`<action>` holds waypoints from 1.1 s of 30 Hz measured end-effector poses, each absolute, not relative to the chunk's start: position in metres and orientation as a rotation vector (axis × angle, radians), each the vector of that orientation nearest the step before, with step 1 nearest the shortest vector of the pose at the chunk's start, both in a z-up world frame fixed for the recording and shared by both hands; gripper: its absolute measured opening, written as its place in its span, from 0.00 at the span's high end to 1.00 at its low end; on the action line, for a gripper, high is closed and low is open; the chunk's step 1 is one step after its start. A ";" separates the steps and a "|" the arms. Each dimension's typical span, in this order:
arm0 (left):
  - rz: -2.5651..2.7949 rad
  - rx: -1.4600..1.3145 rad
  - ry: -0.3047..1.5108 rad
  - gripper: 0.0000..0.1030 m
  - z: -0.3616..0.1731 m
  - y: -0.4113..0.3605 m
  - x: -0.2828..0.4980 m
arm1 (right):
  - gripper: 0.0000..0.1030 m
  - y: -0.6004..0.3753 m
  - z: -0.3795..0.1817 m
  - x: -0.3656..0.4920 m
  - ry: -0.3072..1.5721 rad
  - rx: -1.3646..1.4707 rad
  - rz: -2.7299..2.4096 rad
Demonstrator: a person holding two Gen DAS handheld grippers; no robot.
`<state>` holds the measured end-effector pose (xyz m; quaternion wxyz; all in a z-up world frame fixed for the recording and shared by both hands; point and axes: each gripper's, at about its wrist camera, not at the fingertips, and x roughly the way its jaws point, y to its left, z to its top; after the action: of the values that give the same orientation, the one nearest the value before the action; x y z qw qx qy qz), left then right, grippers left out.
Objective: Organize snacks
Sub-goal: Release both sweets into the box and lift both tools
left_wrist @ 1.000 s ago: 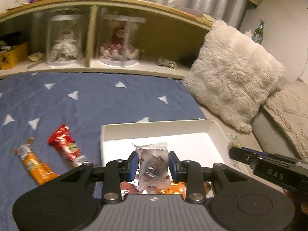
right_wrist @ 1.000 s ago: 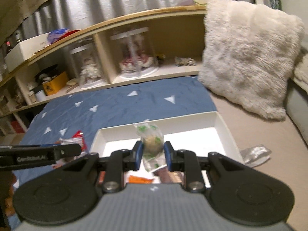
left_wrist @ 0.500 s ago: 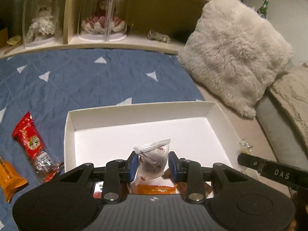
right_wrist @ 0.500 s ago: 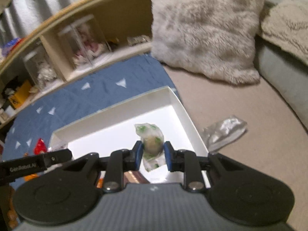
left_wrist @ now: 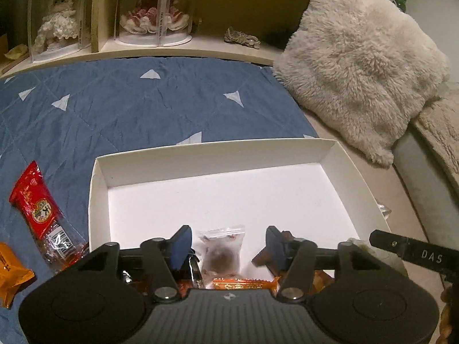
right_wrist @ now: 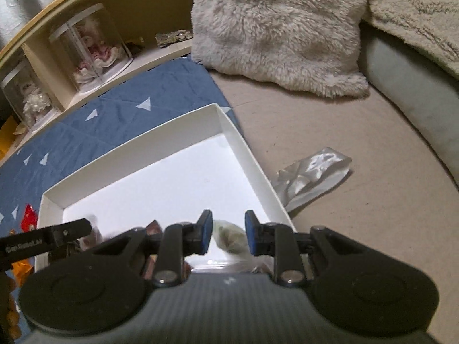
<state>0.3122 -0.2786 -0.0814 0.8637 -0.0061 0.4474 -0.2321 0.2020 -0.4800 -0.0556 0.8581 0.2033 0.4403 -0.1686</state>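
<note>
The left gripper [left_wrist: 226, 243] hangs low over the near edge of the white box [left_wrist: 99, 177], and its jaws have just been opening: the blue pads now stand clear of the clear-wrapped brown sweet [left_wrist: 221, 253] that lies between them, touching it on neither side. That sweet rests inside the box at its near edge, on top of an orange packet [left_wrist: 243, 283], with more wrapped snacks crowded beside it under the gripper body. The right gripper [right_wrist: 228, 236] is over the box's near right corner. A pale green wrapped sweet [right_wrist: 229, 236] sits between its pads, which stand only a little apart; the left pad looks to touch the wrapper, but the sweet is blurred and partly hidden, so I cannot tell whether it is pinched or just lying there. The far part of the box floor is bare white. The box lies on a blue quilt [left_wrist: 143, 106] with white triangles. To its left on the quilt lie a red packet [left_wrist: 37, 203] and, nearer, an orange packet at the edge [left_wrist: 11, 272]. To the right of the box, on the beige cover, lies a silvery wrapper [right_wrist: 312, 175]. A fluffy cushion [left_wrist: 358, 71] leans at the far right, and a shelf [left_wrist: 149, 47] beyond the quilt holds two dolls under clear domes.
</note>
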 end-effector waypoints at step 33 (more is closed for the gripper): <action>-0.528 0.018 0.938 0.37 -0.060 -0.275 0.283 | 0.90 -0.489 -0.055 0.192 0.913 0.457 -0.410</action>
<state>0.2832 -0.2751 -0.0597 0.8586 0.0087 0.4466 -0.2514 0.1922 -0.4887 -0.0553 0.8525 0.2173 0.4337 -0.1949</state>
